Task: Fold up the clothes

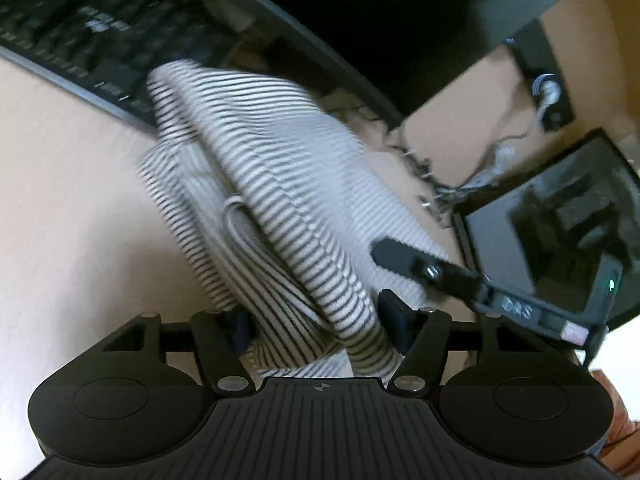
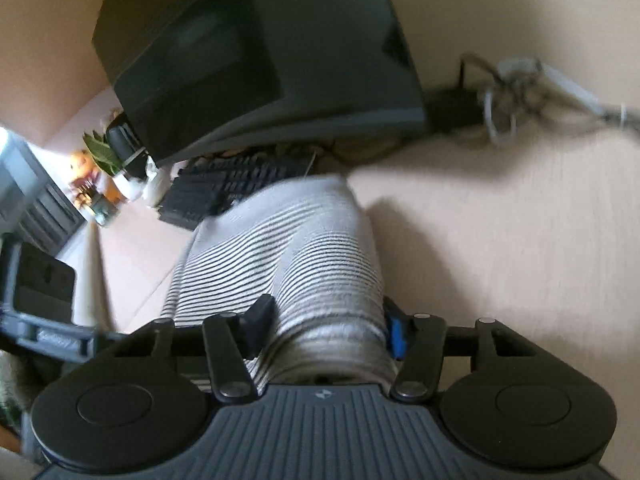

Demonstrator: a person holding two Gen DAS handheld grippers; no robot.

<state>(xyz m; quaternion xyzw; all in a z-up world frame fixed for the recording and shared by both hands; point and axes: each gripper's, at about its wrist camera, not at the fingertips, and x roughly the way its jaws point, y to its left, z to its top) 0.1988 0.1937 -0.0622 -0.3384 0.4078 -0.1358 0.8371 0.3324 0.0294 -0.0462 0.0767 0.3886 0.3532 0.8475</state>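
Observation:
A white garment with thin dark stripes [image 1: 280,168] lies bunched and partly folded on the pale table [image 1: 60,200]. A thick fold of it runs between the jaws of my left gripper [image 1: 316,324], and both pads press on the cloth. From the right, one black finger [image 1: 394,258] of the other gripper reaches over the cloth's edge. In the right wrist view the same striped garment [image 2: 312,248] fills the gap of my right gripper [image 2: 326,330], which is shut on a rolled bundle of it. The cloth hides the inner faces of the pads.
A black keyboard [image 1: 80,32] lies behind the garment, partly under it. A dark monitor [image 2: 260,60] stands beyond. Tangled cables [image 2: 516,80] lie at the back right. A plant and small figures [image 2: 100,160] stand far left. Bare tabletop [image 2: 500,240] spreads to the right.

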